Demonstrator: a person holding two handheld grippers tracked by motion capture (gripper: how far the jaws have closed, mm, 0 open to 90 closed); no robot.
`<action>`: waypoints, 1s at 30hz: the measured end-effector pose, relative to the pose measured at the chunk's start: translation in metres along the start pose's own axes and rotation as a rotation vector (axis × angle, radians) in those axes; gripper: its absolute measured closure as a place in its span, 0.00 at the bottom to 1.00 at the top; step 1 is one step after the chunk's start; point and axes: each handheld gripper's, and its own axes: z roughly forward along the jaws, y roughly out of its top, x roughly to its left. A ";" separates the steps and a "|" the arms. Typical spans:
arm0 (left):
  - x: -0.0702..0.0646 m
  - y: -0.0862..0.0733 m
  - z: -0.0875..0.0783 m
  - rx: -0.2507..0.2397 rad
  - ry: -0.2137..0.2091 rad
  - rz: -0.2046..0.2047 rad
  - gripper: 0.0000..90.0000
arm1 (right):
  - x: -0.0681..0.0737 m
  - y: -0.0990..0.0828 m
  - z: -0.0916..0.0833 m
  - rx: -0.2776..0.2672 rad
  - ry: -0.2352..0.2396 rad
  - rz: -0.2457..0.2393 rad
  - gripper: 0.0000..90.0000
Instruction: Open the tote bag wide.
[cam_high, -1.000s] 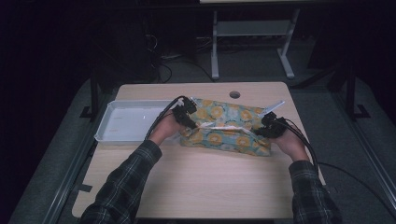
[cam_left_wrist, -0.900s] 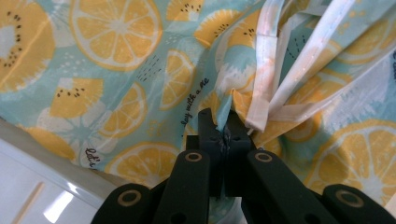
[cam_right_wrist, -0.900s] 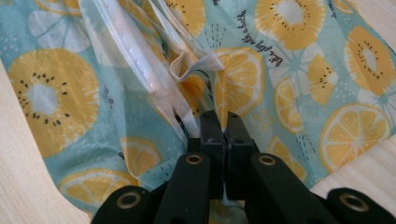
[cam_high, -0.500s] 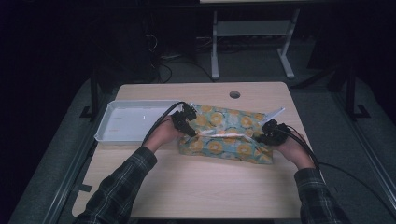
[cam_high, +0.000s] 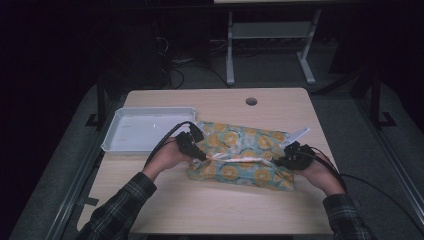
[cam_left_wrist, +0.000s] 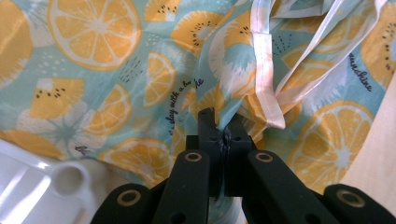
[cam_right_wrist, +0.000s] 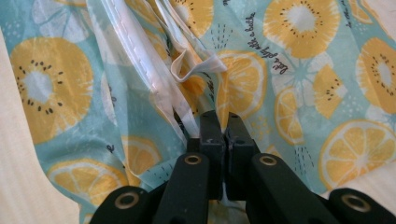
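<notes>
A teal cloth printed with orange slices (cam_high: 240, 155) lies folded across the middle of the wooden table (cam_high: 225, 205), with a white strap (cam_high: 235, 156) running along it. My left gripper (cam_high: 200, 153) is shut on the cloth's left edge; in the left gripper view the closed jaws pinch a fold of the cloth (cam_left_wrist: 140, 70) beside the white strap (cam_left_wrist: 264, 65). At the cloth's right end my right gripper (cam_high: 281, 161) is shut on the fabric too. The right gripper view has the cloth (cam_right_wrist: 289, 70) and a white strap (cam_right_wrist: 135, 51) clamped at my right gripper (cam_right_wrist: 224, 119).
A white plastic tray (cam_high: 145, 131) sits at the table's left, just behind the left hand; its corner (cam_left_wrist: 42, 182) appears in the left gripper view. A round cable hole (cam_high: 251, 101) is near the far edge. Cables trail from both grippers.
Both hands have drawn toward the near edge of the table, pulling the held cloth edge over the rest of it.
</notes>
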 end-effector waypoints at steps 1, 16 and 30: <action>-0.003 -0.003 0.000 -0.004 -0.006 -0.003 0.99 | 0.002 -0.001 0.000 0.007 0.006 -0.005 0.97; -0.013 -0.026 0.003 -0.016 -0.022 0.027 0.91 | 0.021 -0.011 0.003 0.017 0.027 -0.016 0.93; -0.014 -0.034 -0.037 -0.141 0.024 0.050 0.37 | 0.015 -0.011 -0.034 -0.143 -0.010 0.100 0.50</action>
